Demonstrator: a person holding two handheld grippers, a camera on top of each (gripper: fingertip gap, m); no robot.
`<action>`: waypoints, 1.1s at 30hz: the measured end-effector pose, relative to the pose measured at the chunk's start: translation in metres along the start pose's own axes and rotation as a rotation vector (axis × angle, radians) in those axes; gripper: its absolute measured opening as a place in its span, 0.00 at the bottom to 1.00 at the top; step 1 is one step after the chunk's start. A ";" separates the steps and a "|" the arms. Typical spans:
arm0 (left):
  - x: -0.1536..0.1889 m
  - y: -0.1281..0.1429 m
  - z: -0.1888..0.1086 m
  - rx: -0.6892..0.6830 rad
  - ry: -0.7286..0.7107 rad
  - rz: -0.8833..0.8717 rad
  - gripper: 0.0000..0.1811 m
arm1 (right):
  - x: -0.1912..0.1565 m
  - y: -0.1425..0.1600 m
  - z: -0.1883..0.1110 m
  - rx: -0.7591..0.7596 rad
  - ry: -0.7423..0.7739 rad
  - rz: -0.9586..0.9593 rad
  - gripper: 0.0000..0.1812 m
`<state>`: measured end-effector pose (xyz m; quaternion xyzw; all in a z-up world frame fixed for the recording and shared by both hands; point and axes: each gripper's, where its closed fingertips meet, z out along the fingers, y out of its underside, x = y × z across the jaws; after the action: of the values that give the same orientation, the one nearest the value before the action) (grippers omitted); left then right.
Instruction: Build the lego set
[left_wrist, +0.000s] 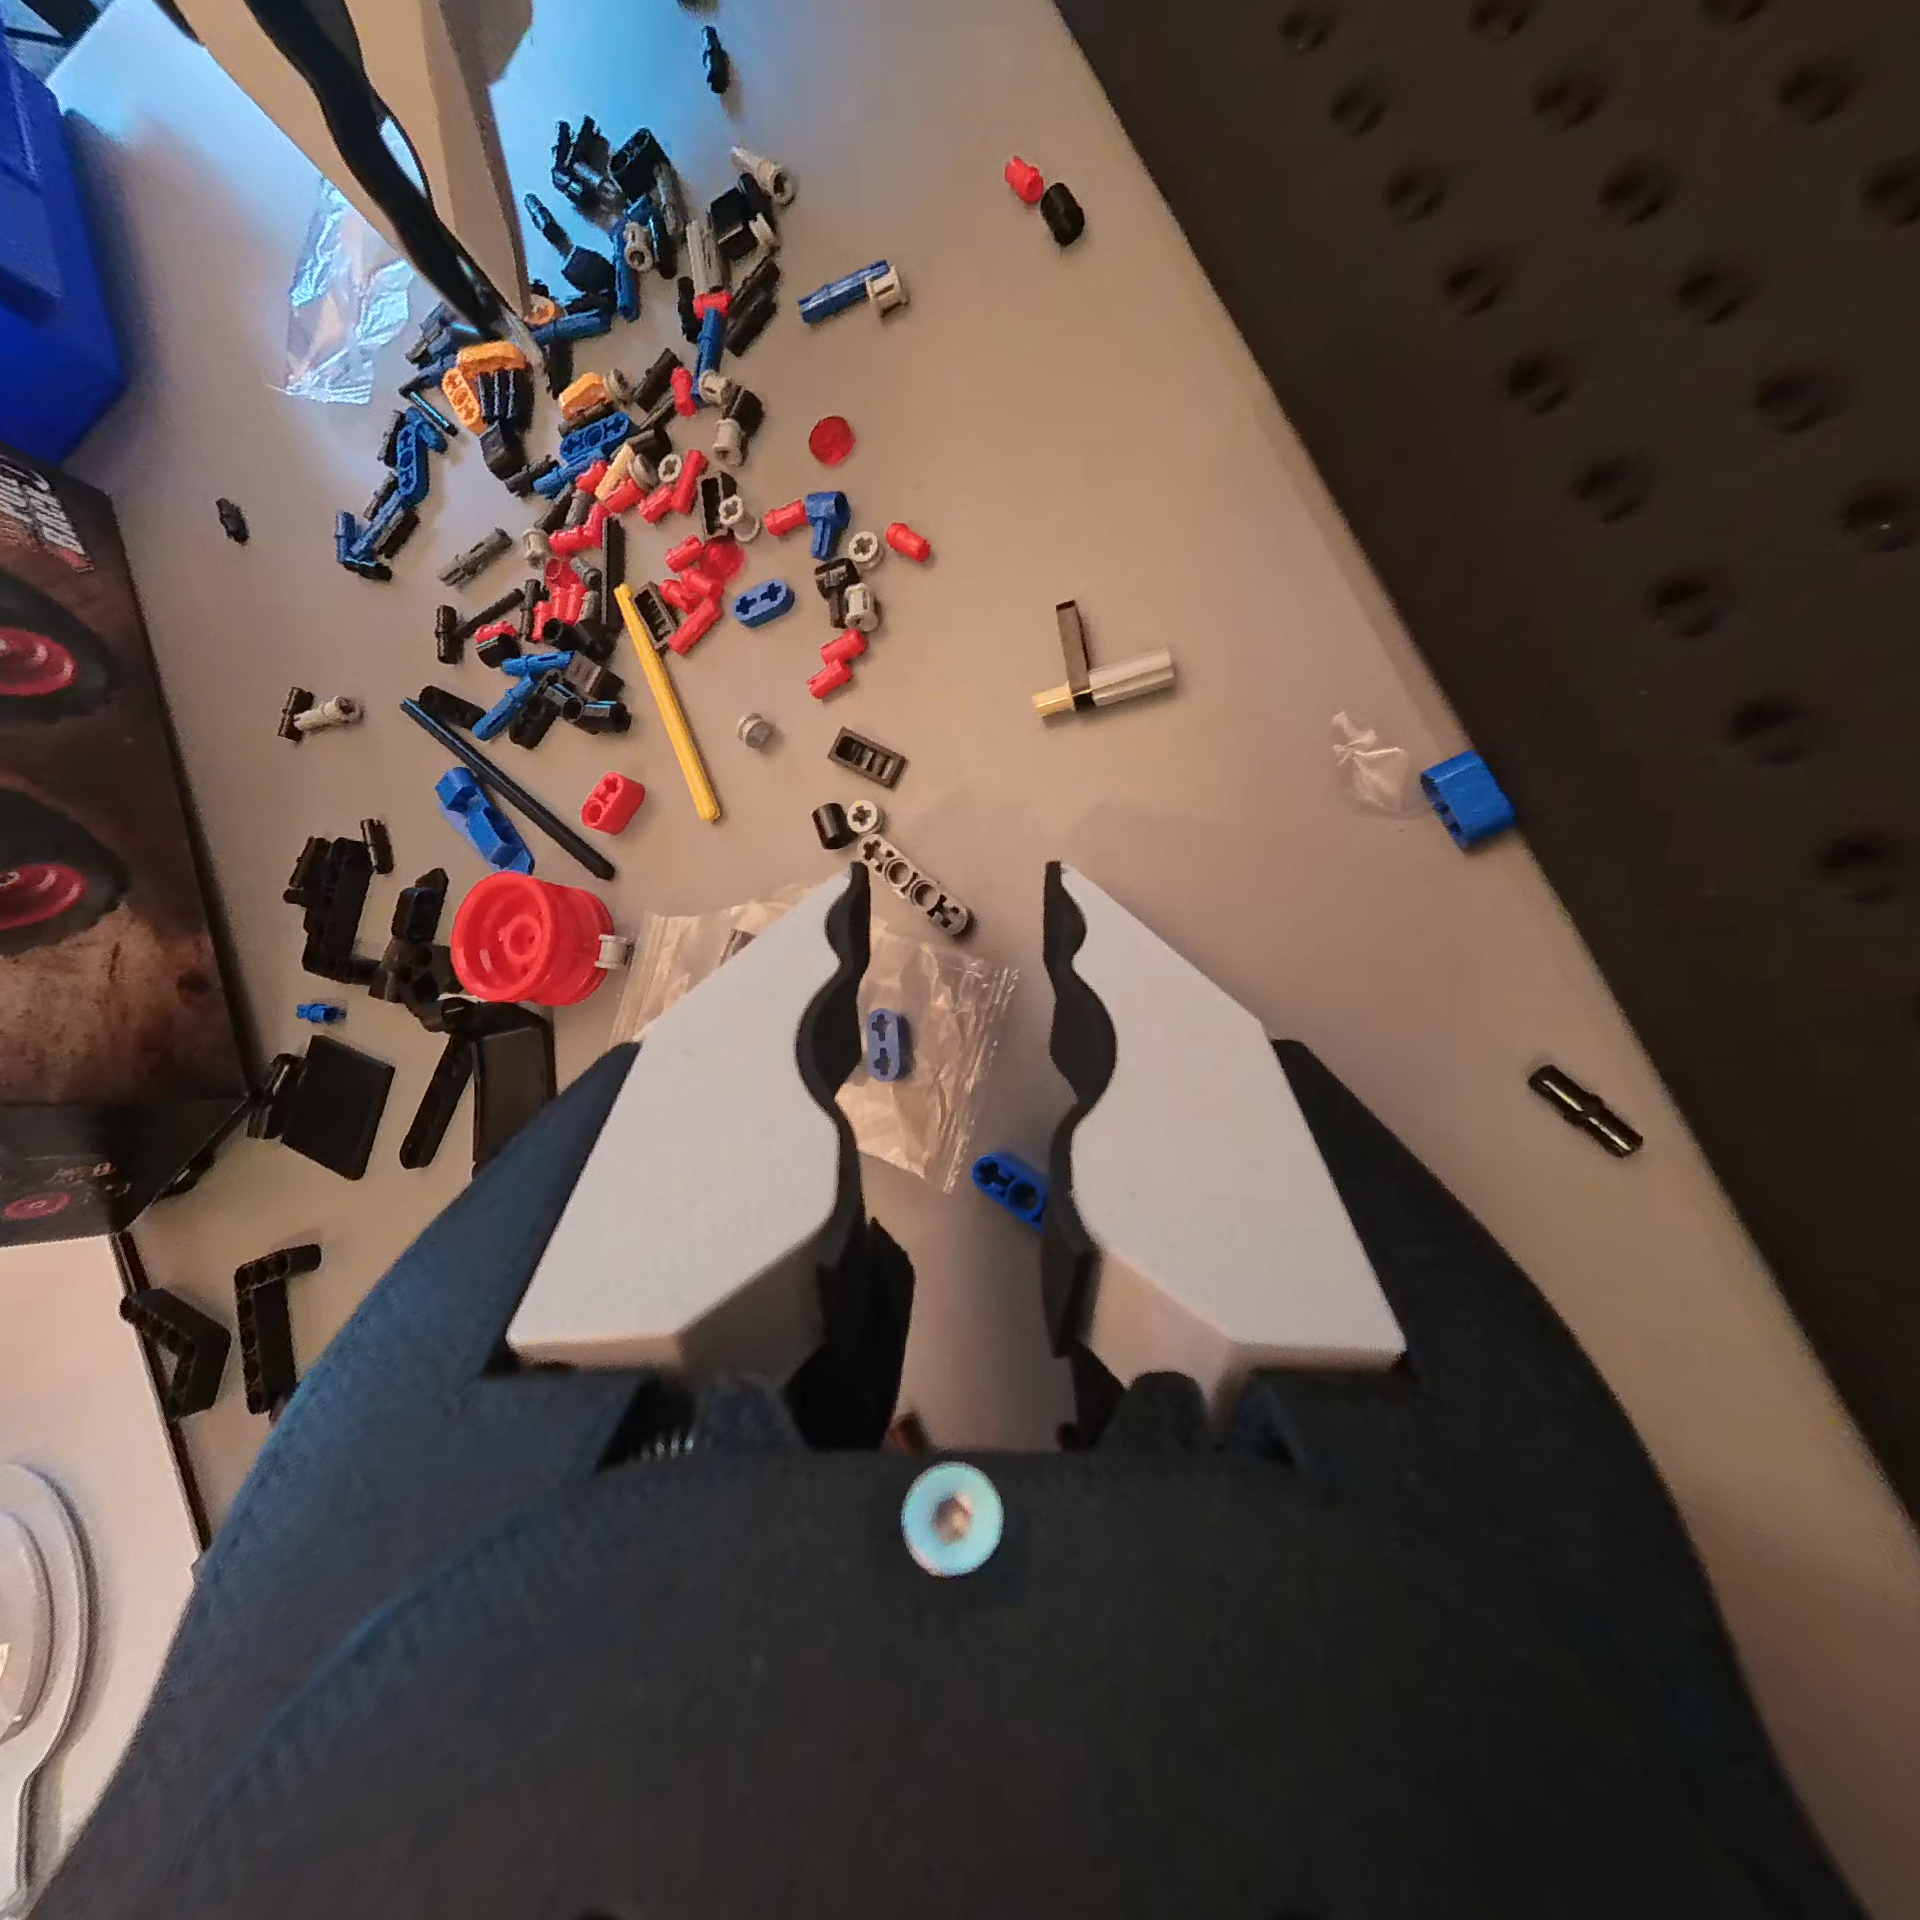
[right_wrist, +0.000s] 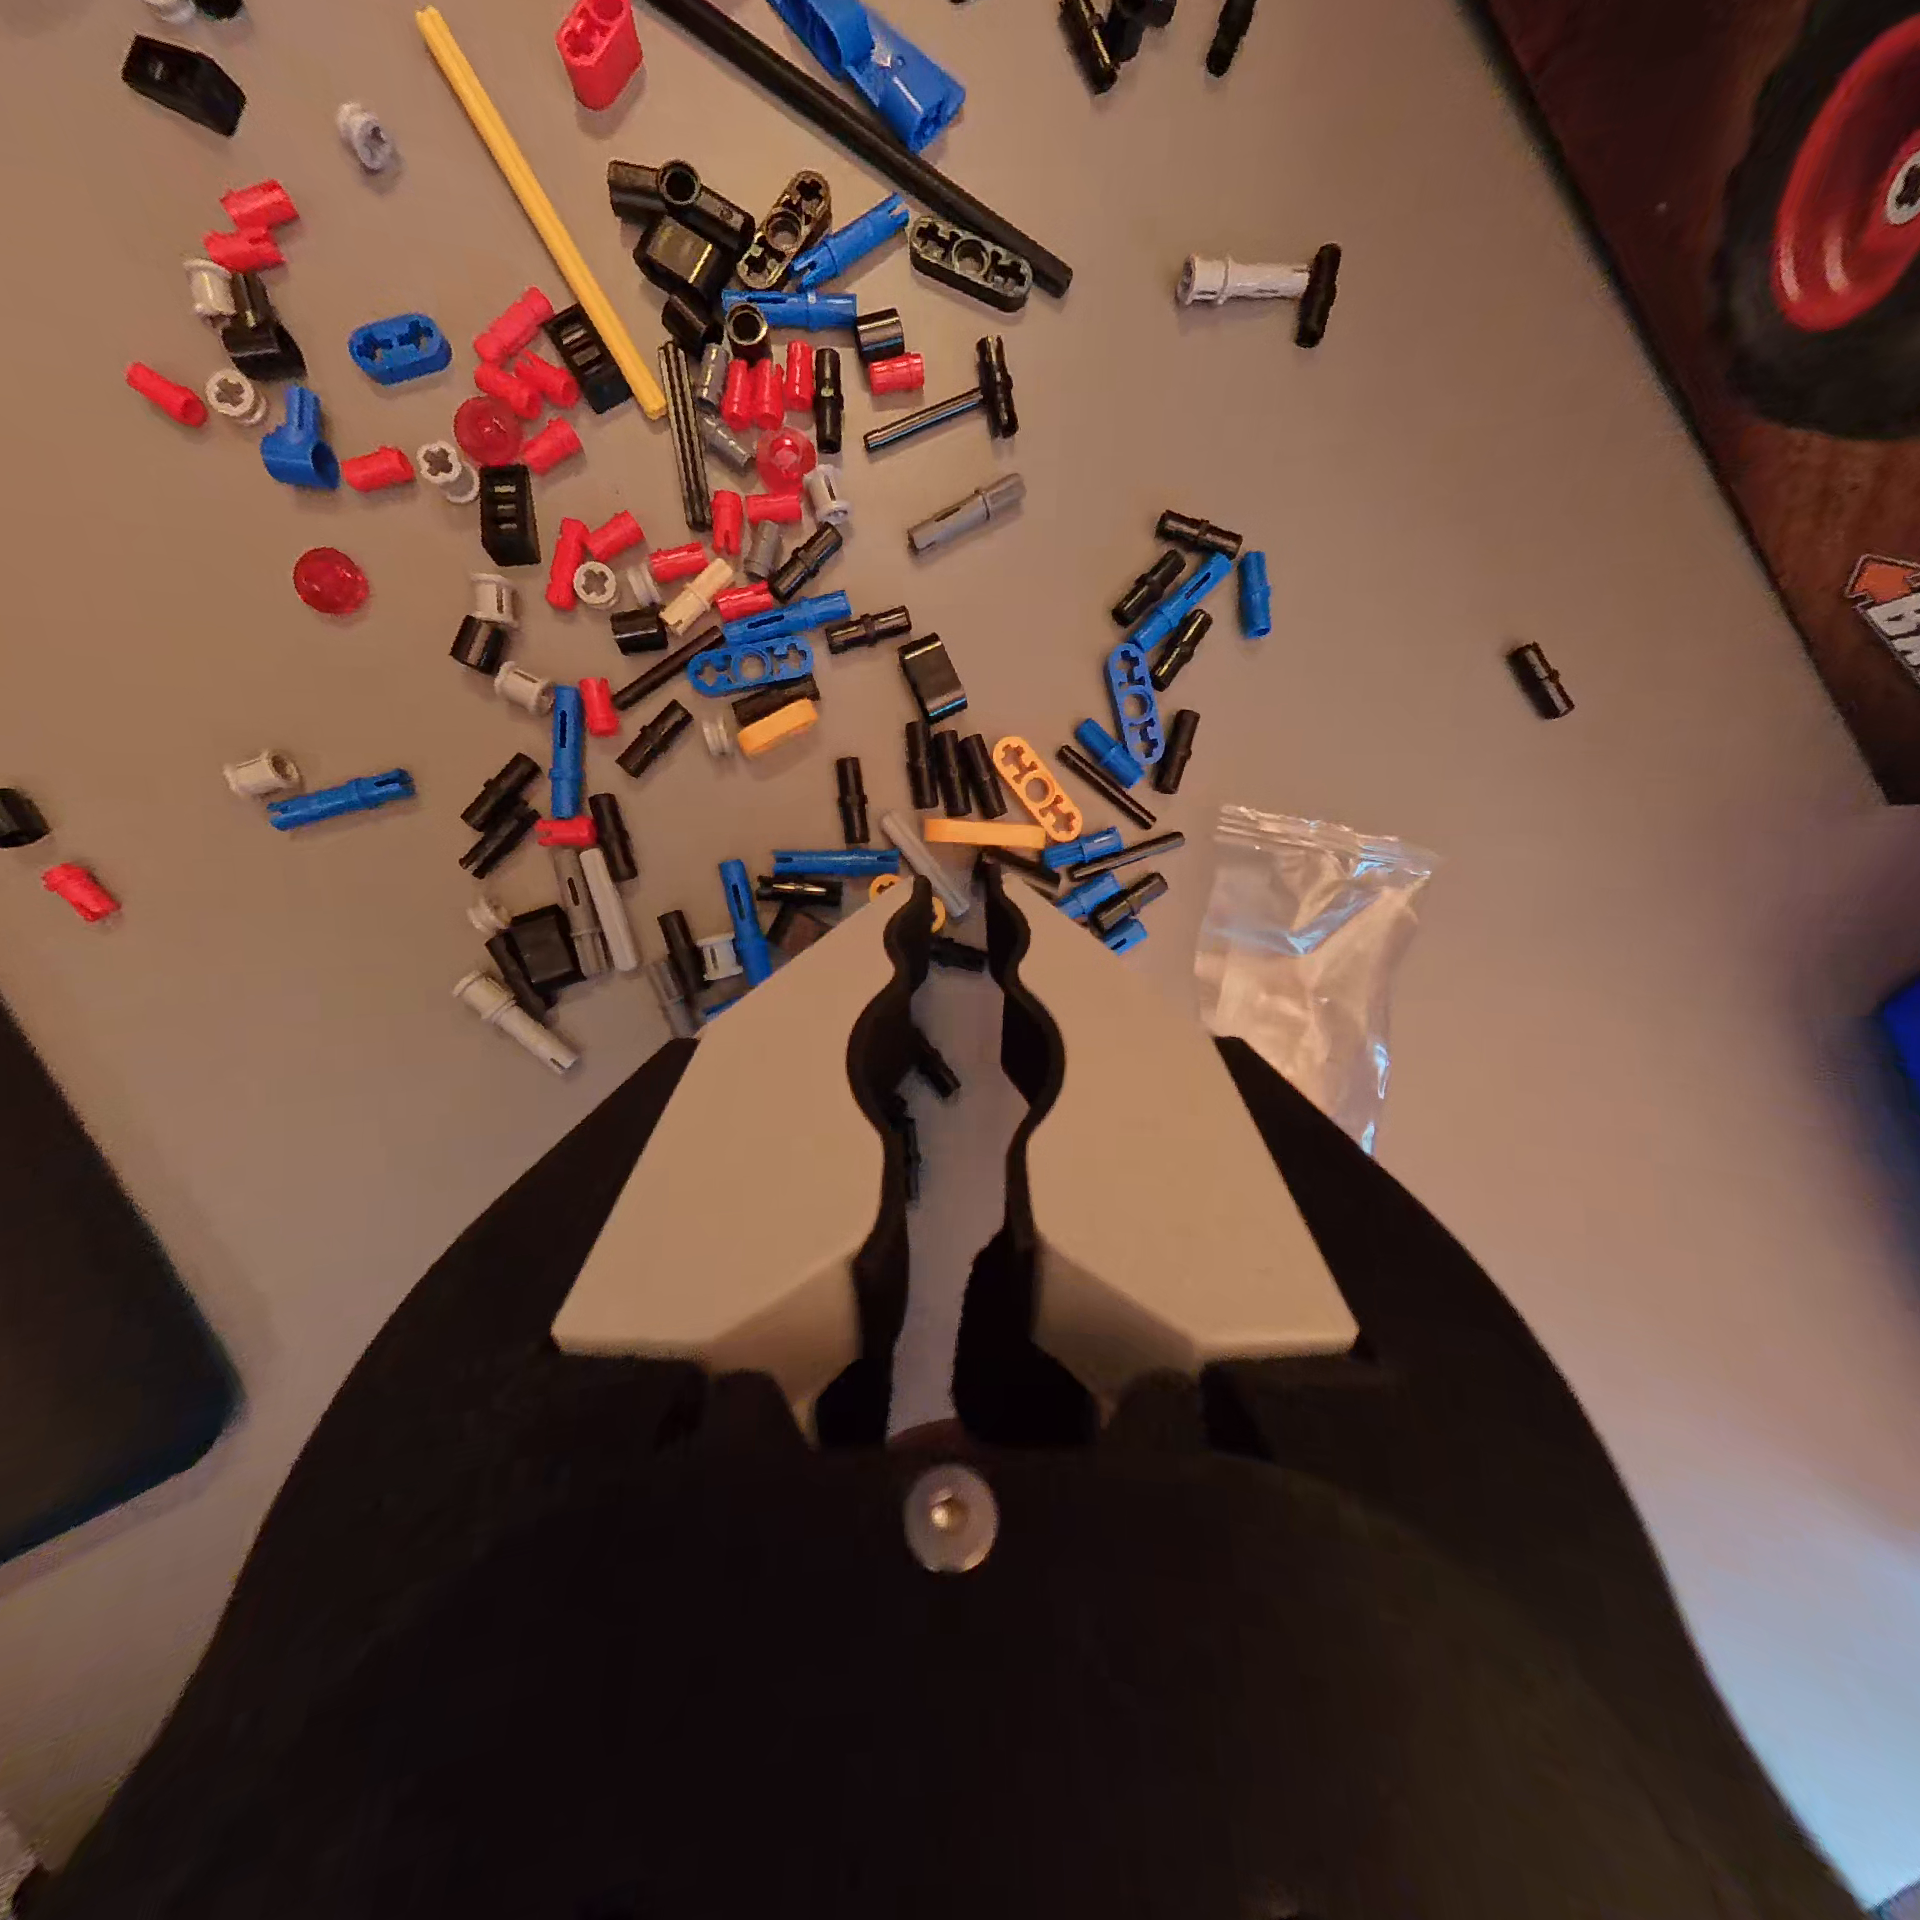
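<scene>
Loose lego pieces (right_wrist: 727, 582) in red, blue, black, grey and orange lie scattered over the grey table (right_wrist: 1403, 499). My right gripper (right_wrist: 953, 878) hangs low over the near edge of the pile, its jaws a narrow gap apart and holding nothing I can see. Its tips are by a grey pin (right_wrist: 925, 857) and a flat orange piece (right_wrist: 982, 831). My left gripper (left_wrist: 953, 871) is open and empty above a clear bag (left_wrist: 925, 1049) holding a small blue link (left_wrist: 886, 1042). A grey liftarm (left_wrist: 920, 896) lies just beyond its tips. The right gripper (left_wrist: 507, 330) shows far off in the left wrist view.
A red wheel (left_wrist: 530, 940), black beams (left_wrist: 343, 914), a yellow axle (left_wrist: 665, 701) and a long black axle (left_wrist: 504, 774) lie left of my left gripper. The set's box (left_wrist: 83, 790) lies at the left. A dark perforated panel (left_wrist: 1610, 416) borders the table. An empty bag (right_wrist: 1309, 935) lies right of my right gripper. Across from one pair of fingers to the other is roughly 25 centimetres. About 9 centimetres separates my left fingertips from the yellow axle (left_wrist: 665, 701). It turns up in the right wrist view (right_wrist: 554, 223) as well.
</scene>
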<state>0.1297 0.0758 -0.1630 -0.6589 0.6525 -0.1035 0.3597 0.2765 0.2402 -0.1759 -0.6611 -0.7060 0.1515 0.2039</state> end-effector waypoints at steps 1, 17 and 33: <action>0.000 0.000 0.000 -0.001 0.000 0.000 0.17 | 0.001 0.000 0.000 0.002 -0.010 0.008 0.05; 0.000 0.003 0.001 -0.002 0.009 -0.008 0.18 | -0.005 0.000 0.006 -0.041 -0.099 -0.024 0.02; 0.006 -0.022 0.011 0.034 0.024 0.087 0.18 | -0.086 -0.061 -0.025 0.164 -0.051 -0.068 0.02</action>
<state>0.1541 0.0717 -0.1598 -0.6223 0.6830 -0.1068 0.3671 0.2389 0.1484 -0.1320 -0.6138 -0.7182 0.2187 0.2441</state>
